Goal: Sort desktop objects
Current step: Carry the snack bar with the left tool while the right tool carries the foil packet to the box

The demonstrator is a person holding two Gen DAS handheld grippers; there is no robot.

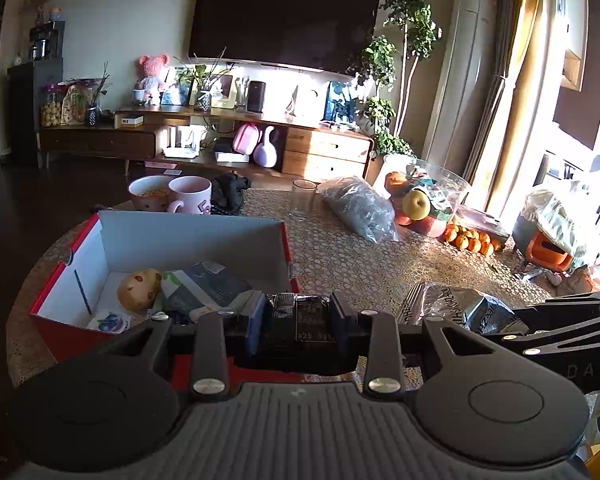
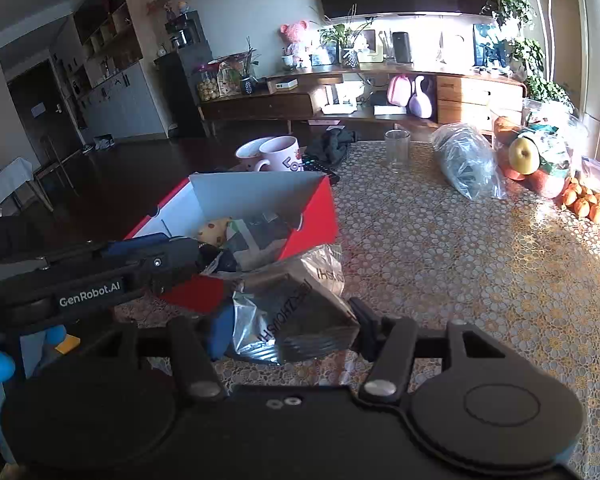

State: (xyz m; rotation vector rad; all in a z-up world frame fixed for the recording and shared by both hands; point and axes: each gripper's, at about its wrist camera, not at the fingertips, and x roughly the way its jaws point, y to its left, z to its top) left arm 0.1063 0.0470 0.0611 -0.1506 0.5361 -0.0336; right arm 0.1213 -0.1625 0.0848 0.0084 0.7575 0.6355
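My left gripper (image 1: 300,316) is shut on a small dark foil packet (image 1: 305,320) with a crimped top, just beside the near right corner of the red box (image 1: 160,236). The box's white inside holds a round yellow spotted item (image 1: 139,290) and a grey-green packet (image 1: 208,284). My right gripper (image 2: 292,328) is shut on a crinkly silver bag (image 2: 284,304) with dark lettering, low over the table in front of the red box (image 2: 316,216). That bag (image 1: 460,308) and the right gripper (image 1: 512,322) show at the right of the left wrist view. The left gripper (image 2: 196,254) reaches in from the left.
The round table carries a patterned cloth (image 2: 440,248). Behind the box stand a pink mug (image 1: 190,196), a bowl (image 1: 150,192) and a black cloth (image 1: 228,194). Further right are a glass (image 1: 303,200), a grey plastic bag (image 1: 360,208), a fruit container (image 1: 444,178) and tangerines (image 1: 468,240).
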